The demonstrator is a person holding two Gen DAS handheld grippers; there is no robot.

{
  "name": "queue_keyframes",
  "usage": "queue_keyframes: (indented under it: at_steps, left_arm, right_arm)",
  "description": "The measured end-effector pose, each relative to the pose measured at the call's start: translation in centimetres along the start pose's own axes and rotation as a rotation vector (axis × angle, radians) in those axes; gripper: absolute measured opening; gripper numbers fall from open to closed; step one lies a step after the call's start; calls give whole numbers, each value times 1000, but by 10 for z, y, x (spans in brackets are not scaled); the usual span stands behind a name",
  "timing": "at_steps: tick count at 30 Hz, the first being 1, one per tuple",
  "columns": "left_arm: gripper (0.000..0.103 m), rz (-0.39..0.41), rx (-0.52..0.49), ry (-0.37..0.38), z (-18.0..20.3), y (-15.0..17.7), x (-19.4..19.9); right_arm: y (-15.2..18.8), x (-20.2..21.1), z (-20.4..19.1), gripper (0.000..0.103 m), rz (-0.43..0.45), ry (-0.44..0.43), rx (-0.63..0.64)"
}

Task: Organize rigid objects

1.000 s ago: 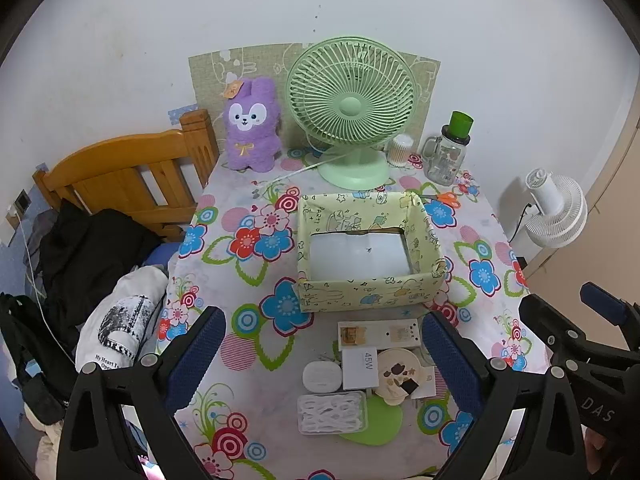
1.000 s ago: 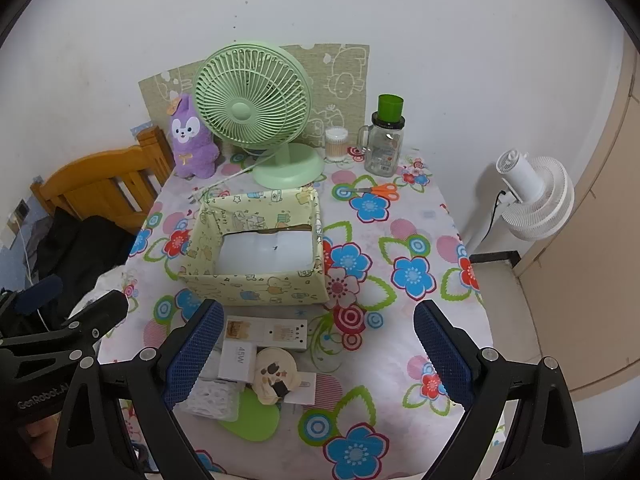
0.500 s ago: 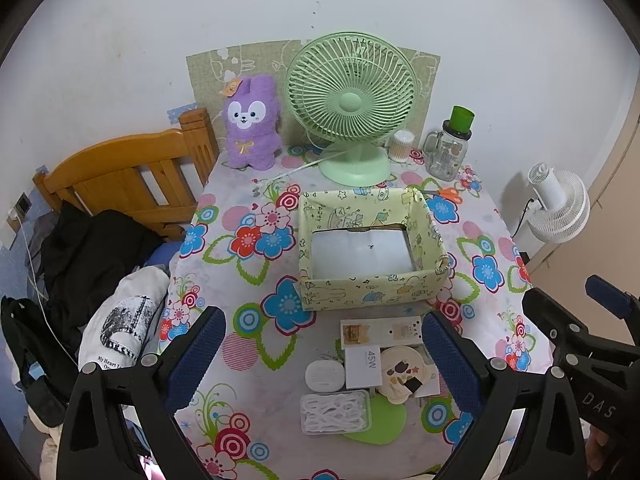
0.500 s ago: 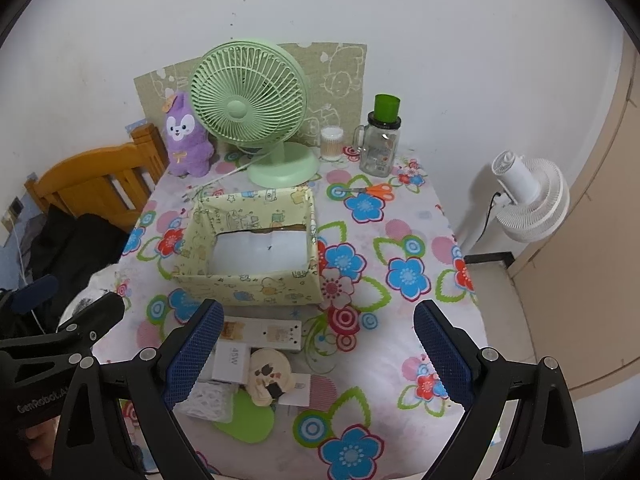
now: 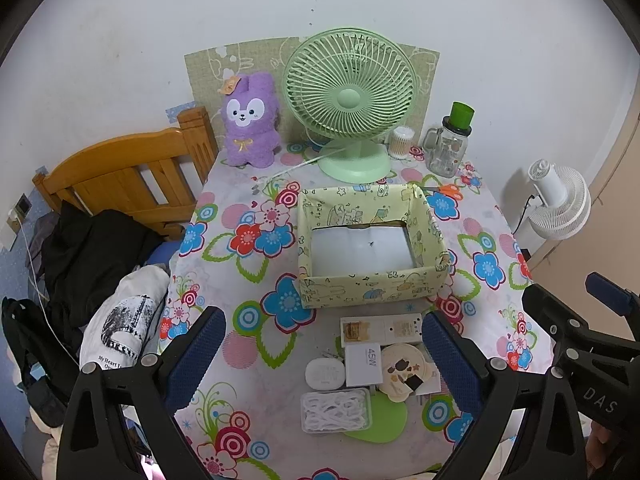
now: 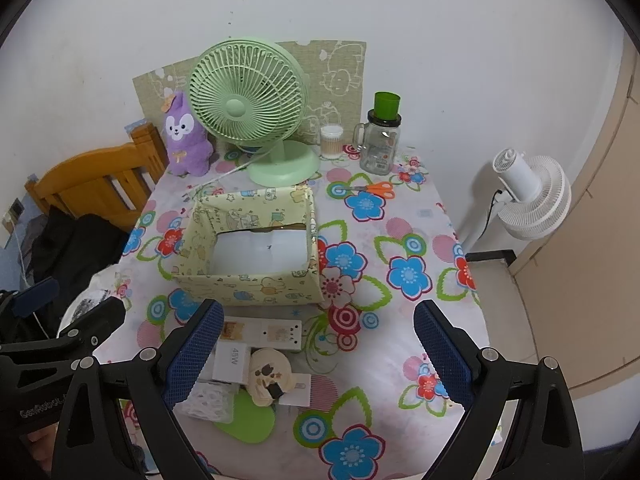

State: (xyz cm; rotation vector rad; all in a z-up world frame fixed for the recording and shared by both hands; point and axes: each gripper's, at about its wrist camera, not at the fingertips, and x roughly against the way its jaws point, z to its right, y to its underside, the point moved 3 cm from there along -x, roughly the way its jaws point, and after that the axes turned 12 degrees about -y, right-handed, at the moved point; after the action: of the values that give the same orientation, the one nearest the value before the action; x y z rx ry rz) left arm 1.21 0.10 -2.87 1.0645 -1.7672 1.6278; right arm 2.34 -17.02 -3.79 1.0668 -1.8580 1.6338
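An empty yellow-green patterned box [image 5: 370, 286] [image 6: 248, 288] stands mid-table. In front of it lie a long white box [image 5: 382, 330] [image 6: 264, 332], a white 45W charger box [image 5: 363, 365] [image 6: 232, 364], a round cream compact [image 5: 402, 370] [image 6: 269, 374], a white oval case [image 5: 325, 374], a clear box of white cord [image 5: 335, 405] [image 6: 209, 400] and a green disc [image 5: 380, 420] [image 6: 246, 420]. My left gripper [image 5: 324, 356] is open and empty, held high above these items. My right gripper [image 6: 318, 346] is open and empty, above and right of them.
The floral tablecloth [image 5: 224, 268] [image 6: 400, 232] covers the table. At the back stand a green fan [image 5: 350, 100] [image 6: 248, 108], purple plush [image 5: 250, 120], cotton-swab jar [image 6: 331, 140], glass jar [image 6: 380, 144] and orange scissors [image 6: 374, 188]. Wooden bed frame [image 5: 120, 180] left, white floor fan [image 6: 528, 200] right.
Both grippers have risen and drawn back a little, so the table looks slightly smaller and farther. The jaws stayed open. Nothing on the table moved.
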Motion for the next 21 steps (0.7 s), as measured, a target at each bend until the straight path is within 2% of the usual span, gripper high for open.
queue_keyframes:
  at_steps: [13, 21]
  left_arm:
    - [99, -10, -6, 1, 5, -1, -2]
    - [99, -45, -5, 5, 9, -1, -13]
  right_arm:
    - [-1, -2, 4, 98, -2, -4, -1]
    - [0, -9, 5, 98, -26, -8, -4]
